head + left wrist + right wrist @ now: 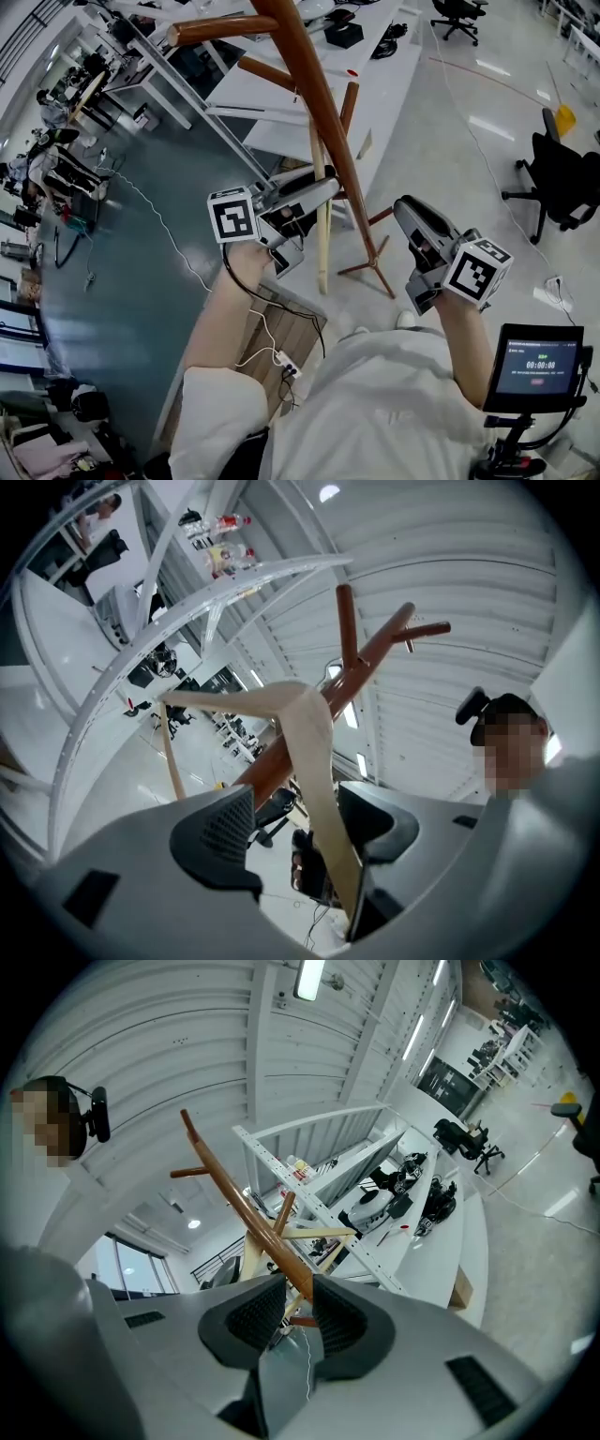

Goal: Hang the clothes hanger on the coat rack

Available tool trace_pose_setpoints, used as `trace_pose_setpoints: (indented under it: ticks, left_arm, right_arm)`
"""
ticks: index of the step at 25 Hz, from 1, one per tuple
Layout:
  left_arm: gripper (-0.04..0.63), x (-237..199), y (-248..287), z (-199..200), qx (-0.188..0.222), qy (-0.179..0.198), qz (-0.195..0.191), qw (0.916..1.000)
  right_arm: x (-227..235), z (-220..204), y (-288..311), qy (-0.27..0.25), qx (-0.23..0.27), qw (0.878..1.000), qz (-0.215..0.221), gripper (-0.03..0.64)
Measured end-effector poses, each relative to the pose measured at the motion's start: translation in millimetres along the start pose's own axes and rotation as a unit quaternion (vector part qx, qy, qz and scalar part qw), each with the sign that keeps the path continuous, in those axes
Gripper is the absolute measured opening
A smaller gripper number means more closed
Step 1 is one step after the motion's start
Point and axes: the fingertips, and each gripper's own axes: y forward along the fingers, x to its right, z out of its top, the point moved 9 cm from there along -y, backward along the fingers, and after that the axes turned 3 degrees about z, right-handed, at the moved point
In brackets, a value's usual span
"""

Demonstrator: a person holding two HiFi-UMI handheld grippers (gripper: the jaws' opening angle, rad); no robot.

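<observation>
The brown wooden coat rack [319,103] rises steeply right in front of me, its pegs branching off near the top. A pale wooden hanger [322,225] hangs down beside the pole. In the left gripper view the hanger [314,752] runs between the wide-apart jaws of my left gripper [295,813] and lies against the right-hand jaw only; the other pad is clear of it. That gripper [323,187] reaches in from the left at the pole. My right gripper [405,208] hovers right of the pole with its jaws a narrow gap apart and nothing in them; its own view shows the rack [230,1185] and hanger [314,1235] beyond.
The rack's splayed feet [375,267] stand on the pale floor. White desks and a shelving frame [375,84] lie behind it. A black office chair [558,178] is at the right, a small screen [539,366] at the lower right, and a power strip [281,361] by my left arm.
</observation>
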Motion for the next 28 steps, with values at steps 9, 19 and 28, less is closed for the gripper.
trace_pose_setpoints:
  ticks: [9,19,28]
  left_arm:
    - [0.268,15.4,-47.9,-6.1,0.142,-0.022,0.006,0.9895]
    - [0.267,35.6,-134.9,-54.4,0.289,-0.067,0.034,0.9544]
    - [0.265,68.0,-168.0,-168.0,0.395,-0.128,0.093,0.9050]
  right_arm:
    - [-10.1,-2.7,-0.1,0.000,-0.014,0.999,0.029,0.097]
    - [-32.4,-19.8,23.9,0.013,-0.058,0.994,0.091,0.097]
    - [-67.4,-53.2,36.1,0.020,-0.121,0.982,0.141,0.097]
